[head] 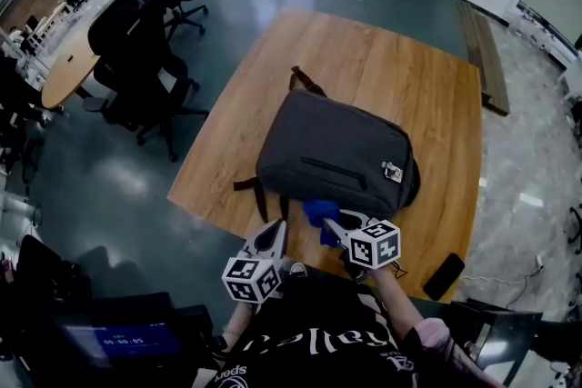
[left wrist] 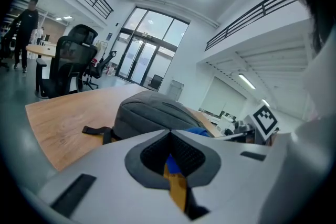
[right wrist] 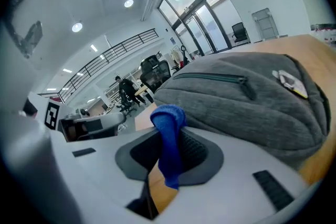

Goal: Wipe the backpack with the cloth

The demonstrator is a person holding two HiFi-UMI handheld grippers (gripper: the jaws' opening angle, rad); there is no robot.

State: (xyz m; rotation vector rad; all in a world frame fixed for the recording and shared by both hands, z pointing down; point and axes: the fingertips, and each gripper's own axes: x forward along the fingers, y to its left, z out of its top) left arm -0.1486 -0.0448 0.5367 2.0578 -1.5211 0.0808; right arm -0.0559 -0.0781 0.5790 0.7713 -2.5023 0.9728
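Observation:
A dark grey backpack [head: 338,155] lies flat on the wooden table [head: 391,68], zip pocket up. My right gripper [head: 331,225] is at its near edge, shut on a blue cloth [head: 318,213] that bunches against the bag's side. In the right gripper view the cloth [right wrist: 169,140] hangs pinched between the jaws, with the backpack [right wrist: 247,97] close ahead. My left gripper [head: 275,230] hovers by the table's near edge, left of the cloth, jaws shut with nothing in them. The left gripper view has the backpack [left wrist: 152,112] just ahead and a bit of the cloth [left wrist: 200,131].
A black phone [head: 444,275] lies at the table's near right corner. Black office chairs [head: 145,68] stand left of the table beside a round desk [head: 65,68]. A backpack strap [head: 247,185] trails over the near-left edge. A person [right wrist: 126,93] stands far off.

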